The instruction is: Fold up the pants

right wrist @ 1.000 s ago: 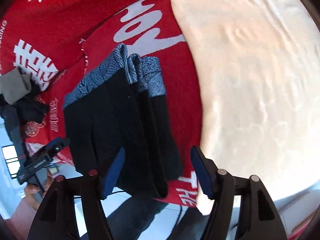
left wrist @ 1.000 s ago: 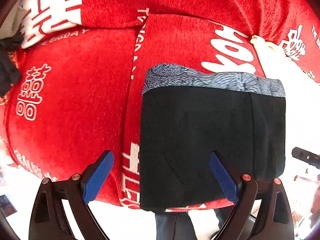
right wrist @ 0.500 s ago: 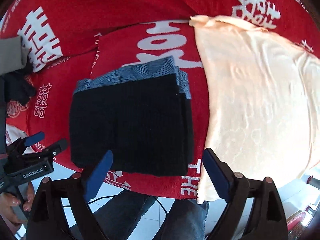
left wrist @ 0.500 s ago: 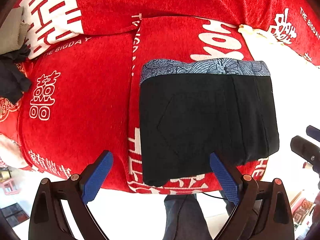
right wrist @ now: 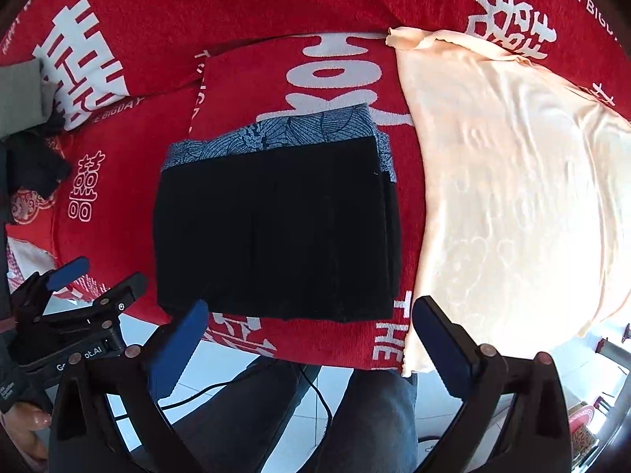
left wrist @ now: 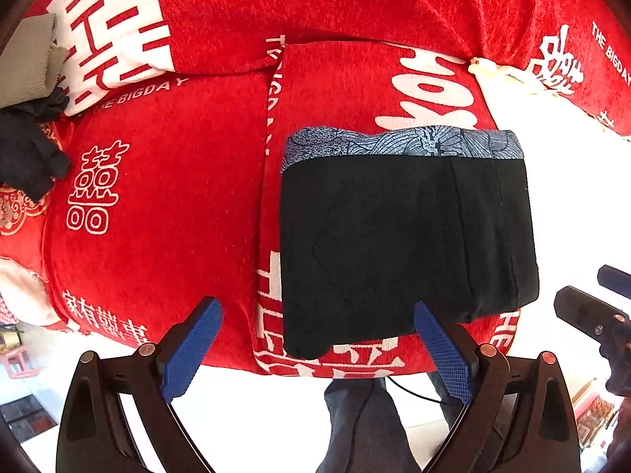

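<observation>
- On the red blanket (left wrist: 165, 213), beside the peach cloth (right wrist: 512, 197): pants (left wrist: 402, 244) lying folded flat.
- Feeling soft, light, floppy; pinching a thick folded edge.
- Left gripper (left wrist: 315, 349), right gripper (right wrist: 311, 347): gaping wide, holding nothing.

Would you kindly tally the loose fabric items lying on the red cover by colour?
Black folded pants: 1
Peach cloth: 1
Grey cloth: 1
Dark crumpled garment: 1
Total: 4

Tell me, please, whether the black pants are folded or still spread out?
Folded: the black pants lie as a compact rectangle on the red cover, layered edges stacked along one side, patterned waistband on top.
</observation>
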